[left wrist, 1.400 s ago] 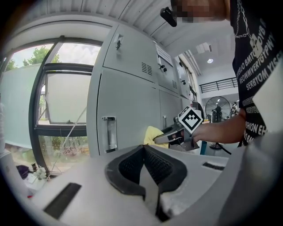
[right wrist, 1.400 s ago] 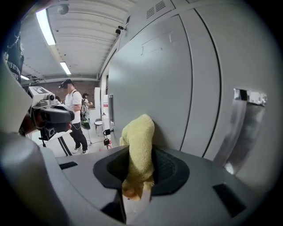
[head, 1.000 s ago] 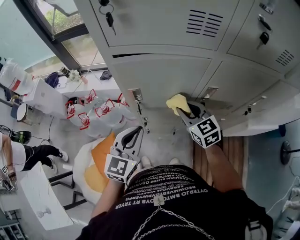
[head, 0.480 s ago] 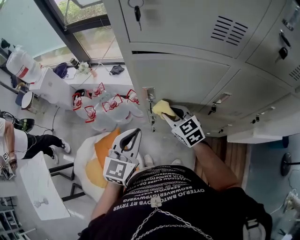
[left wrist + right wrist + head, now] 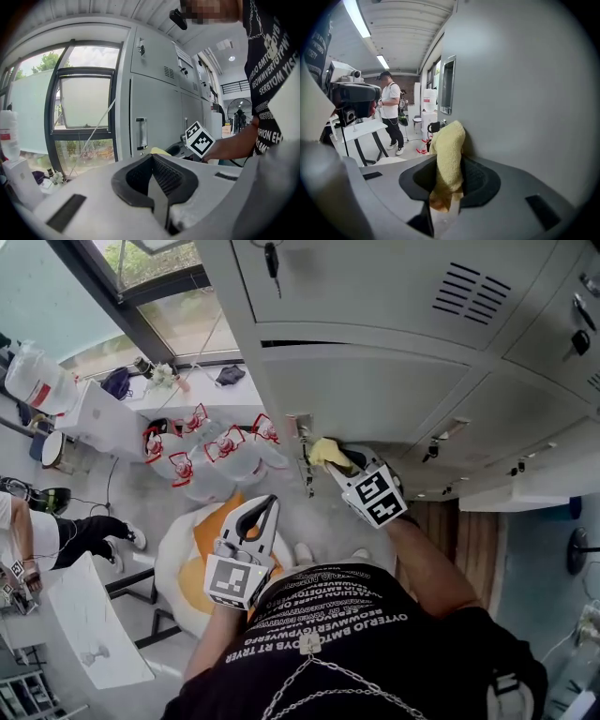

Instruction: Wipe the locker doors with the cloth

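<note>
Against the grey locker door (image 5: 375, 395), yellow cloth (image 5: 324, 452) in right tongs (image 5: 342, 461); left tongs (image 5: 264, 507) together, empty

bright daylight from the window (image 5: 84, 101) (ceiling strips too); fisheye edges dark, warped.

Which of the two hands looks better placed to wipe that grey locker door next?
The right. The right gripper is shut on the yellow cloth, up at the locker door. The left gripper is shut, empty, and held low by the person's waist, away from that door.
</note>
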`<move>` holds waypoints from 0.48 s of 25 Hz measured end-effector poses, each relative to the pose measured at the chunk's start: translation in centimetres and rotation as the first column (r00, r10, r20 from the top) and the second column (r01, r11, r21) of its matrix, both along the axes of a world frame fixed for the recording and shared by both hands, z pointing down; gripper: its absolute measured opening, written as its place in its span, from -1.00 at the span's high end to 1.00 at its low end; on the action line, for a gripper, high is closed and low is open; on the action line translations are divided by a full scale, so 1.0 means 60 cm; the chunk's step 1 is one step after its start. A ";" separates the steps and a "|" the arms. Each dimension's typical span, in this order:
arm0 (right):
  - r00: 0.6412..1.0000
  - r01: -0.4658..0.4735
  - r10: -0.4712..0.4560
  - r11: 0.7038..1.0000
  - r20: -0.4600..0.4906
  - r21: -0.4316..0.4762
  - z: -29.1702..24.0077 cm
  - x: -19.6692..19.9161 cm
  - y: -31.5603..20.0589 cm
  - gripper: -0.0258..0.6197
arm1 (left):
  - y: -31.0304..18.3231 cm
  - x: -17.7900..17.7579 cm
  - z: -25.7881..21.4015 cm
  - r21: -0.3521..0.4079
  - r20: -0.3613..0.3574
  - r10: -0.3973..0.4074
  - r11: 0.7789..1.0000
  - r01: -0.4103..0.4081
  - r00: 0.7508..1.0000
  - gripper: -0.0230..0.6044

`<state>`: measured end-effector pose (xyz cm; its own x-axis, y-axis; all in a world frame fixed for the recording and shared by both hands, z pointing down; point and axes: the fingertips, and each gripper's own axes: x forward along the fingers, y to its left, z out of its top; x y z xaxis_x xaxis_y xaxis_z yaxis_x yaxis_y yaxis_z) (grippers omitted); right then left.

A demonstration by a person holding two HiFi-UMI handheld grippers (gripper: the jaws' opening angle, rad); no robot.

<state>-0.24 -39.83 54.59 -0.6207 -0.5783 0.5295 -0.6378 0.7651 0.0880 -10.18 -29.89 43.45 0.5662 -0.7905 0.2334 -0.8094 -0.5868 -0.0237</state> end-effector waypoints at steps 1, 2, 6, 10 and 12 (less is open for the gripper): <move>1.000 -0.014 0.014 1.000 -0.002 -0.002 0.002 0.009 -0.001 0.58 | -0.004 0.003 -0.001 0.000 0.000 0.010 1.000 -0.010 1.000 0.91; 1.000 -0.028 0.028 1.000 -0.001 0.001 0.003 0.020 -0.002 0.58 | -0.008 0.008 -0.002 -0.001 -0.001 0.020 1.000 -0.020 1.000 0.91; 0.995 -0.095 0.095 0.995 -0.005 0.010 0.007 0.076 -0.005 0.58 | -0.022 0.034 -0.003 0.002 -0.003 0.079 0.997 -0.079 0.997 0.91; 0.984 -0.178 0.178 0.984 -0.025 -0.002 0.012 0.147 -0.004 0.58 | -0.028 0.069 -0.003 0.005 -0.007 0.137 0.991 -0.137 0.991 0.91; 0.976 -0.217 0.217 0.976 -0.034 -0.003 0.015 0.182 -0.003 0.58 | -0.028 0.088 -0.002 0.007 -0.007 0.161 0.987 -0.161 0.987 0.91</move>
